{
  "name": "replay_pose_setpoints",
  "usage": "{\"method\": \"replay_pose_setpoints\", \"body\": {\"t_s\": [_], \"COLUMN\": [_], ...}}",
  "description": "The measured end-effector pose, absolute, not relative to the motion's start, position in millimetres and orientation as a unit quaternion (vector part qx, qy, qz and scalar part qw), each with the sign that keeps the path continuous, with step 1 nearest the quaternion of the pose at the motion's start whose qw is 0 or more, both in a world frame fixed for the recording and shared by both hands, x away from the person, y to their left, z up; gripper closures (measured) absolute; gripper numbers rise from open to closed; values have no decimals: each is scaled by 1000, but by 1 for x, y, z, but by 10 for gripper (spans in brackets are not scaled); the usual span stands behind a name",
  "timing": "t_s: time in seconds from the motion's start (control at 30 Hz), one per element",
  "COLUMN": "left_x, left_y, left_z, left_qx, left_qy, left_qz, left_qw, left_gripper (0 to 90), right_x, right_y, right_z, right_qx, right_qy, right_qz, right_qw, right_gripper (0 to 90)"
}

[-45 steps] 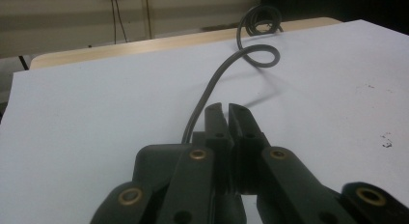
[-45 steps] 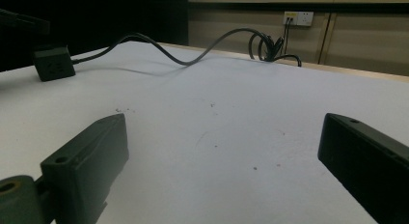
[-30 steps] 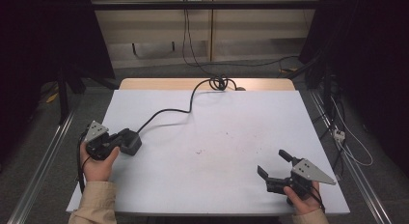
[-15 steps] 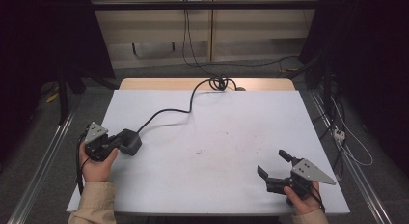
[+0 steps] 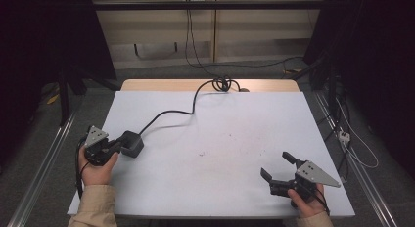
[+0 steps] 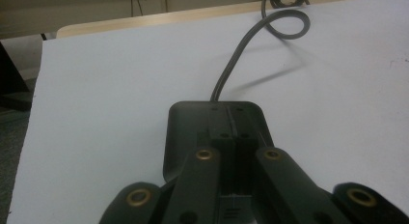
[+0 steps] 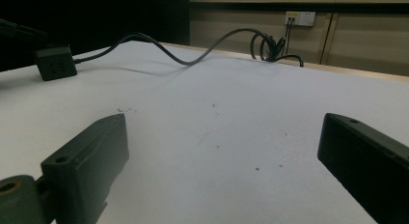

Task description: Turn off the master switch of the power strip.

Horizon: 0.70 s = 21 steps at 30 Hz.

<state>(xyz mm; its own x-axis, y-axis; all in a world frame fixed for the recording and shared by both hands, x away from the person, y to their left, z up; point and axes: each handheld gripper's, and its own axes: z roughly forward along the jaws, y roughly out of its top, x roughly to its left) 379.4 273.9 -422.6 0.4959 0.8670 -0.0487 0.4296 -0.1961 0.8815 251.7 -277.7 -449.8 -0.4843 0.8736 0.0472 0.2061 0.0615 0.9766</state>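
Observation:
A black box-shaped plug block (image 5: 132, 143) lies on the white table (image 5: 235, 119) at the left, and a dark cable (image 5: 191, 107) runs from it to a coil (image 5: 222, 83) at the far edge. My left gripper (image 5: 117, 145) is shut, with its tips at the near side of the block. In the left gripper view the two jaws lie pressed together (image 6: 235, 142) over the block (image 6: 193, 127), and nothing sits between them. My right gripper (image 5: 277, 165) rests at the front right with its jaws wide open (image 7: 224, 137) over bare table.
The cable (image 7: 193, 57) snakes across the far half of the table. Small dark specks (image 5: 230, 144) mark the table's middle. Metal rails (image 5: 44, 158) run along both sides of the table, with a white wall socket (image 7: 300, 17) and loose wires on the floor behind.

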Motion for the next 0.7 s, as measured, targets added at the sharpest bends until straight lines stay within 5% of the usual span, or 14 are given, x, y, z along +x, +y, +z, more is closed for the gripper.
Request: {"method": "replay_pose_setpoints", "body": {"t_s": [0.7], "left_x": [378], "left_y": [274], "left_z": [-424], "left_qx": [734], "left_qy": [444], "left_qz": [248], "left_qw": [449], "left_gripper": [900], "right_x": [252], "right_y": [-278], "right_z": [-450], "right_qx": [407], "right_qy": [662], "right_qz": [551], "right_qw": [302], "right_gripper": [38]}}
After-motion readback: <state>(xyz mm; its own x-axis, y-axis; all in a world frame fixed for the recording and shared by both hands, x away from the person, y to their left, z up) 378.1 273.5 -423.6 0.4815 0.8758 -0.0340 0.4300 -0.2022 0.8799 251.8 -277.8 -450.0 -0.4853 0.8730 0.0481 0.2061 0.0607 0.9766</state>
